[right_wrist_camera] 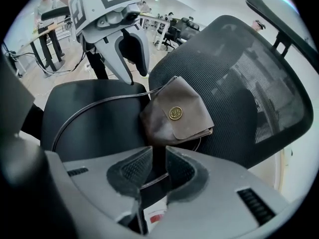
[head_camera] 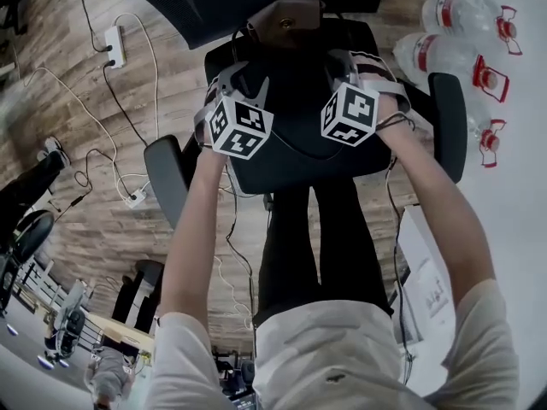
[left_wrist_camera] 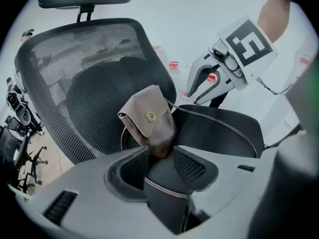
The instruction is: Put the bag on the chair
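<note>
Left claw (left_wrist_camera: pixel 160 149): I've got it spread wide and nothing is pinched. All I see through the gap is dark seat.
Left claw, cross-check: from the right gripper view it hangs over the seat with its fingers apart and empty, clear of the bag (right_wrist_camera: pixel 177 116).
Right claw (right_wrist_camera: pixel 159 148): barely parted, with only a slim gap between the pads. It's gripping nothing.
Strap (right_wrist_camera: pixel 68 119): a thin loop lying loose across the seat. It sweeps out from the bag toward the front edge, and a thin line of it crosses below my right claw's gap.
Bag position: it sits on the chair (right_wrist_camera: pixel 94 113) at the rear of the seat, just past both sets of tips. It's dead ahead of the right claw, and in the left gripper view it lines up over the gap.
Bag vs claws: it's in neither one. The head view shows it beyond both marker cubes, up by the seat's back edge.
Bag pose: brown and upright, with the flap and its round gold stud facing me.
Backrest (left_wrist_camera: pixel 65 83): black mesh, and the bag leans against it.
Armrests: there's one on each side of the seat, outside my claws.
Floor (head_camera: pixel 77 212): wood planks, with cables and a white power strip (head_camera: pixel 114 45) to my left.
Far right: clear water bottles (head_camera: pixel 453 54) lie in a row.
</note>
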`<act>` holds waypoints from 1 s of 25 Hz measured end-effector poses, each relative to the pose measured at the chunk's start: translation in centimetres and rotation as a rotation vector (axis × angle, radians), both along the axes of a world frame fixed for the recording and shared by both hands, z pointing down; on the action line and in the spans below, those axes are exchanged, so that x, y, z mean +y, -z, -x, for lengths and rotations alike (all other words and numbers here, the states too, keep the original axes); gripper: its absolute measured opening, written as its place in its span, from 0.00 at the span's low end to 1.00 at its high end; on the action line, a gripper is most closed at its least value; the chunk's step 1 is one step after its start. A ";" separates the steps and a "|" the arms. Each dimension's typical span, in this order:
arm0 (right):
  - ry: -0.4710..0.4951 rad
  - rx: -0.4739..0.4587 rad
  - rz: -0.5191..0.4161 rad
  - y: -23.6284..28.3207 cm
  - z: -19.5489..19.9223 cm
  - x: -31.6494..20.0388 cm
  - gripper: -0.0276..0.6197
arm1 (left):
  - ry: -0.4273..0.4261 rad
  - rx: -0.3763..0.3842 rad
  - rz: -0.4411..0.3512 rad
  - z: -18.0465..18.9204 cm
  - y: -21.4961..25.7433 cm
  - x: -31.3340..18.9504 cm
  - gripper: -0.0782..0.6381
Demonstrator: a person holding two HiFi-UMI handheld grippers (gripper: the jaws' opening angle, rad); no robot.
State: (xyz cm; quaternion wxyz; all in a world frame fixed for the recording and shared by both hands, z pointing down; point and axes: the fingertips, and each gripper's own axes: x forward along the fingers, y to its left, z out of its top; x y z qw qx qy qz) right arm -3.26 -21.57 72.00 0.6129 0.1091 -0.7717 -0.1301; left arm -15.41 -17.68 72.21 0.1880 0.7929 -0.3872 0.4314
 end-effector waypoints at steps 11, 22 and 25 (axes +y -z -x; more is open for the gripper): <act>-0.019 -0.002 -0.026 4.8 -0.7 4.8 0.18 | 0.022 0.114 -0.035 -2.0 4.6 2.4 0.31; -0.068 -0.048 -0.027 9.3 -2.1 7.8 0.16 | 0.077 0.247 -0.028 -5.0 9.3 4.8 0.31; -0.073 -0.062 -0.021 10.1 -2.5 8.5 0.15 | 0.090 0.272 -0.027 -6.1 10.4 5.5 0.31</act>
